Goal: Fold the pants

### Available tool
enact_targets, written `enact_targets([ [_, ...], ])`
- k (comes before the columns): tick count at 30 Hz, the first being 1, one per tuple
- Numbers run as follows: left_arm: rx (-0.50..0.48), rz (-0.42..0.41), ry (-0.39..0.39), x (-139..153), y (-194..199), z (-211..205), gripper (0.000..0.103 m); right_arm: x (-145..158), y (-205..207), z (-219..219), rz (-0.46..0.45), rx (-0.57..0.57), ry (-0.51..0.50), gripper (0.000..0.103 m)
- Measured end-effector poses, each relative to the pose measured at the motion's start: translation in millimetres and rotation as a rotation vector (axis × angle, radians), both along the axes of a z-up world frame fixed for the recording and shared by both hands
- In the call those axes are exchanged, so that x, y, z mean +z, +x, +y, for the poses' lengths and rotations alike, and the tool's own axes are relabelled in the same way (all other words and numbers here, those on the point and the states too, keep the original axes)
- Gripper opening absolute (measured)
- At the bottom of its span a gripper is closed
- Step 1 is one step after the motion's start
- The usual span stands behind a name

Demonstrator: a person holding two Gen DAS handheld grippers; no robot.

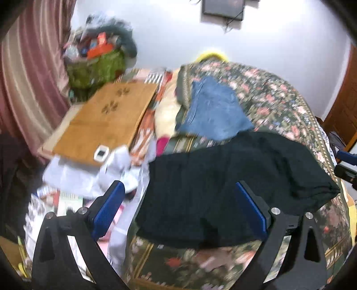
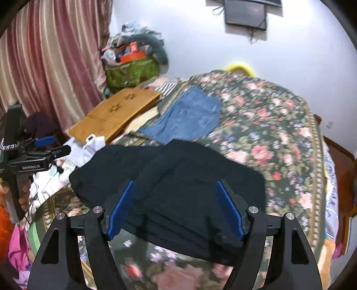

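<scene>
A bed covered by a dark floral bedspread (image 2: 267,125) fills most of both views and serves as the reference for all positions. A pink striped curtain (image 2: 51,62) hangs beyond the bed's far left side, against a white wall (image 2: 189,33) that bears a dark framed panel (image 2: 245,13).

The black pants (image 2: 169,178) lie on the near part of the bedspread, folded into a broad, roughly rectangular bundle with layered edges visible at the near side. Beyond them, toward the middle of the bed, rests a folded blue denim garment (image 2: 187,116), apart from the pants by a narrow strip of bedspread. To the left of the denim, on the bed's left side, lies a tan board (image 2: 120,109) marked with paw prints. A green bag (image 2: 131,71) heaped with clutter stands at the bed's far left corner. A small white device (image 1: 101,152) sits on the near end of the board.

The left gripper (image 1: 179,208) hovers over the left part of the pants, fingers spread wide, nothing between the blue pads (image 1: 107,212). The right gripper (image 2: 176,208) hovers over the near edge of the pants, likewise released, pads clear of the cloth. In the right wrist view, a hand (image 2: 22,191) at the bed's left holds the other gripper's handle.
</scene>
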State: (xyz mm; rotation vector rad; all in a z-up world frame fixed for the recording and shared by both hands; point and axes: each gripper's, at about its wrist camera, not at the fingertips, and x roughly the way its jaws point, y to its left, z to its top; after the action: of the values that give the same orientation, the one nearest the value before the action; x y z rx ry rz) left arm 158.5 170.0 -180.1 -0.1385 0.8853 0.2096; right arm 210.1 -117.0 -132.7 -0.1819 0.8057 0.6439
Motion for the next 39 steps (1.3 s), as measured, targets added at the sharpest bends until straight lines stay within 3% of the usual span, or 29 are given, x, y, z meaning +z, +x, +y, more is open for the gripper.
enact_targets([
  [3, 0.042, 0.081, -0.092, -24, -5, 18, 0.099, -22, 4, 16, 0.045, 0.021, -0.042, 0.071],
  [8, 0.096, 0.179, -0.313, -59, -17, 39, 0.099, -60, 11, 29, 0.142, 0.051, -0.135, 0.071],
  [16, 0.12, 0.319, -0.624, -101, -9, 36, 0.099, -63, 5, 26, 0.146, 0.074, -0.139, 0.072],
  [25, 0.146, 0.424, -0.743, -130, 26, 52, 0.102, -66, 8, 29, 0.157, 0.084, -0.129, 0.074],
  [28, 0.175, 0.425, -0.707, -129, 34, 56, 0.085, -67, 8, 28, 0.159, 0.085, -0.122, 0.075],
  [30, 0.184, 0.411, -0.665, -126, 38, 58, 0.06, -67, 9, 27, 0.164, 0.086, -0.114, 0.075],
  [32, 0.188, 0.377, -0.601, -119, 41, 59, 0.043, -67, 9, 26, 0.167, 0.086, -0.11, 0.075],
  [34, 0.18, 0.334, -0.534, -110, 42, 56, 0.039, -67, 9, 27, 0.167, 0.086, -0.109, 0.075],
  [39, 0.141, 0.184, -0.265, -58, 44, 33, 0.029, -66, 9, 24, 0.174, 0.082, -0.099, 0.075],
])
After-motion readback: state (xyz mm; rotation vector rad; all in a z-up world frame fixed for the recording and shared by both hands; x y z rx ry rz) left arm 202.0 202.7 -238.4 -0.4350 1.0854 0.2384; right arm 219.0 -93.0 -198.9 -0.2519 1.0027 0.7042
